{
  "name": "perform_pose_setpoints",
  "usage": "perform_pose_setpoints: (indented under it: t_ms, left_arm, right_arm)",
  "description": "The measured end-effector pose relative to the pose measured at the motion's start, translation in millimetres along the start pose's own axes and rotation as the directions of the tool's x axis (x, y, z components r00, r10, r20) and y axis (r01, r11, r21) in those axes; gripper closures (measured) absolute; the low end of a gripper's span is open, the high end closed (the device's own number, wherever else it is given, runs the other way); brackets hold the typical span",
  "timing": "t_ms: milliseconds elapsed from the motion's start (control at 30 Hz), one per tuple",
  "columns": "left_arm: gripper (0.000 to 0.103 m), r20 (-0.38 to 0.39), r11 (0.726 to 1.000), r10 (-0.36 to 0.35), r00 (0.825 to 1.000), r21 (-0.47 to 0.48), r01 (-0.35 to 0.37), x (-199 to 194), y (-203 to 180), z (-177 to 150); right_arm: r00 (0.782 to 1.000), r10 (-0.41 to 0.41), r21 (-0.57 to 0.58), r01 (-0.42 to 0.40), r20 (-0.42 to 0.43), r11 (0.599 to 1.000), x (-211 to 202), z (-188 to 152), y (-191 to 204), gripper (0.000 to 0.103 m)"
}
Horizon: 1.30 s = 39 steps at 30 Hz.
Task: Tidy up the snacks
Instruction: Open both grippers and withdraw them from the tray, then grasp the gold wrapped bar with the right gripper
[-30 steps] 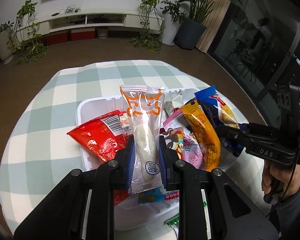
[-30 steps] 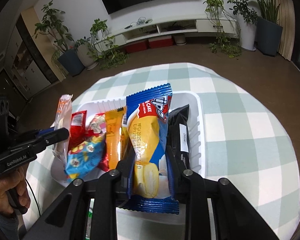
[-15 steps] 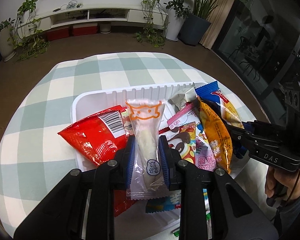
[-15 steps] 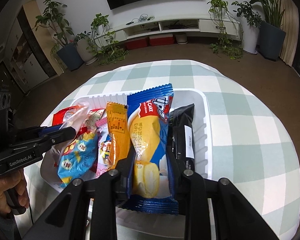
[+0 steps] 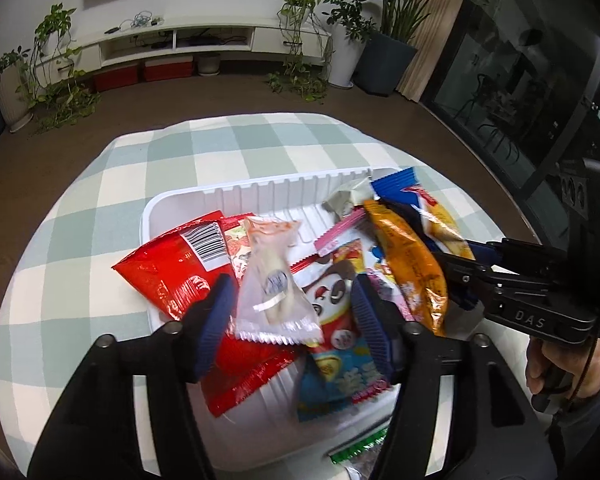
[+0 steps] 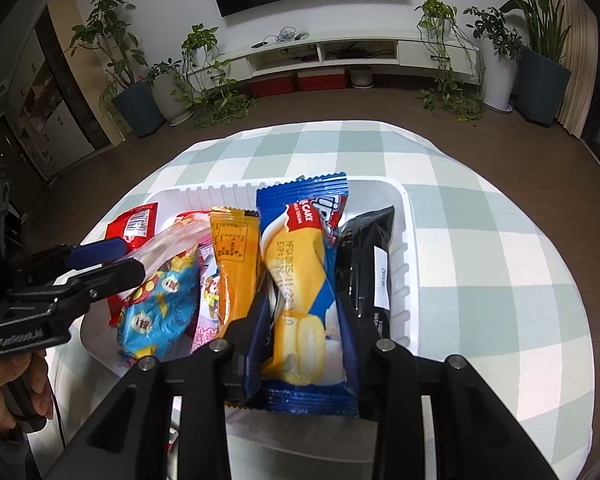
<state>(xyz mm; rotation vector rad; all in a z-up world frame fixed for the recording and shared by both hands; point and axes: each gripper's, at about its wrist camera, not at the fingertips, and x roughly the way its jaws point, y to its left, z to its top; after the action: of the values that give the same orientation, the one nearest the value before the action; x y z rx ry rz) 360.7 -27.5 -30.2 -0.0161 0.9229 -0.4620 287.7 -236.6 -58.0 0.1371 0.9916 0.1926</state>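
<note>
A white tray (image 5: 260,194) on the checked tablecloth holds several snack packs. My left gripper (image 5: 292,308) is open over the tray's near left part. The clear pack with the orange cat print (image 5: 274,280) lies loose between its fingers, on a red bag (image 5: 176,268) and a cartoon pack (image 5: 340,292). My right gripper (image 6: 300,320) is shut on the blue and yellow cake pack (image 6: 304,272) over the tray (image 6: 408,260), between an orange pack (image 6: 236,264) and a black pack (image 6: 370,264). The left gripper also shows in the right wrist view (image 6: 100,260).
A green wrapper (image 5: 360,450) lies on the cloth in front of the tray. The round table's edges drop to a brown floor. A TV shelf (image 6: 340,54) and potted plants (image 6: 140,96) stand far behind.
My left gripper has opened and let go of the clear cat-print pack, which now lies tilted in the tray. The right gripper still holds the cake pack and has lowered slightly.
</note>
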Motion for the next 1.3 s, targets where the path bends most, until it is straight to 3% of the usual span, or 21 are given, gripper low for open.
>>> perform_pose_setpoints:
  t_ms: [167,333,433,500,733,867,967,1033,1167,1300]
  left_arm:
    - [0.024,0.033,1.0,0.006,0.999,-0.021,-0.005,-24.0,-0.8,-8.8]
    - [0.017,0.068,0.999,-0.005,0.998,-0.047,0.009,-53.7,-3.2,-28.5]
    - [0.016,0.066,0.998,-0.006,0.998,-0.054,0.009,-66.5,-6.1,-45.5]
    - [0.003,0.078,0.997,0.002,0.997,-0.074,0.004,-76.0,-5.5,-60.6]
    - [0.0,0.122,0.991,0.061,0.991,-0.126,-0.045,-116.8,-1.1,-118.4]
    - [0.0,0.175,0.985,0.124,0.977,-0.144,-0.099,-145.8,1.0,-154.1]
    - [0.0,0.177,0.981,0.119,0.977,-0.171,-0.089,-162.3,4.2,-177.6]
    - [0.0,0.167,0.977,0.124,0.978,-0.195,-0.091,-169.5,8.3,-189.3]
    - [0.0,0.148,0.953,0.144,0.978,-0.288,-0.097,-179.0,22.3,-208.4]
    - [0.0,0.132,0.943,0.167,0.977,-0.31,-0.119,-182.4,28.8,-215.2]
  right_arm:
    - [0.999,0.0,0.011,-0.001,0.034,1.0,-18.2,-6.7,-0.2,0.044]
    - [0.998,0.021,0.049,-0.024,0.062,0.999,-46.1,-24.0,0.6,0.036]
    - [0.997,0.044,0.056,-0.048,0.07,0.997,-64.9,-44.2,9.3,0.024]
    - [0.996,0.063,0.045,-0.067,0.07,0.997,-75.9,-63.5,21.0,0.021]
    - [0.99,0.143,-0.022,-0.143,0.004,0.99,-91.8,-131.4,84.6,0.021]
    - [0.99,0.133,-0.057,-0.135,-0.044,0.989,-80.6,-153.3,117.2,0.021]
    - [0.991,0.114,-0.06,-0.118,-0.068,0.991,-70.8,-160.6,129.4,0.021]
    - [0.993,0.089,-0.082,-0.096,-0.081,0.992,-64.8,-164.4,138.3,0.025]
    - [0.992,0.039,-0.132,-0.056,-0.123,0.99,-52.3,-171.4,149.0,0.044]
    - [0.993,-0.008,-0.158,-0.011,-0.122,0.987,-47.8,-173.6,151.8,0.05]
